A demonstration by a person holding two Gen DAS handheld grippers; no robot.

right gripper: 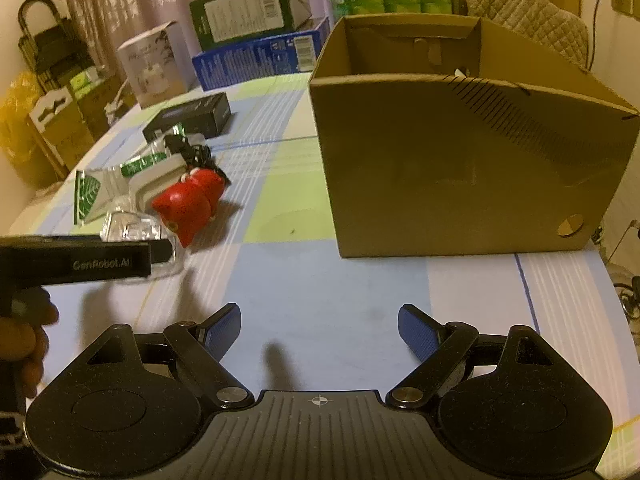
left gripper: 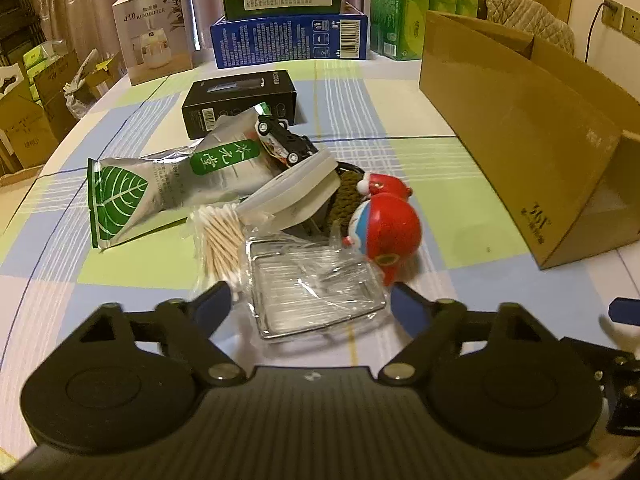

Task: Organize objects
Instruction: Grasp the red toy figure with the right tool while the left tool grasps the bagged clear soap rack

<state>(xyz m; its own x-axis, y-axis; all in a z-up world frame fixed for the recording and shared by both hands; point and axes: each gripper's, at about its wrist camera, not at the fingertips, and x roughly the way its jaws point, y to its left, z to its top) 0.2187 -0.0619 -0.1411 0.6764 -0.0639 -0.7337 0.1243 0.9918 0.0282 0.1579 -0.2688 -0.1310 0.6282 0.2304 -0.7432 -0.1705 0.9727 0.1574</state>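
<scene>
Left gripper [left gripper: 310, 300] sits with jaws spread wide, either side of a plastic-wrapped metal tray [left gripper: 316, 292] in the pile, beside cotton swabs [left gripper: 220, 236] and a red toy [left gripper: 386, 232]. Right gripper [right gripper: 320, 332], also apart, hovers over bare tablecloth [right gripper: 340, 280] near the cardboard box [right gripper: 460, 160].

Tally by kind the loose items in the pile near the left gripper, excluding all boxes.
Silver leaf pouch: 1
Toy car: 1
Cotton swab pack: 1
White lidded case: 1
Red toy figure: 1
Wrapped metal tray: 1
Total: 6
</scene>
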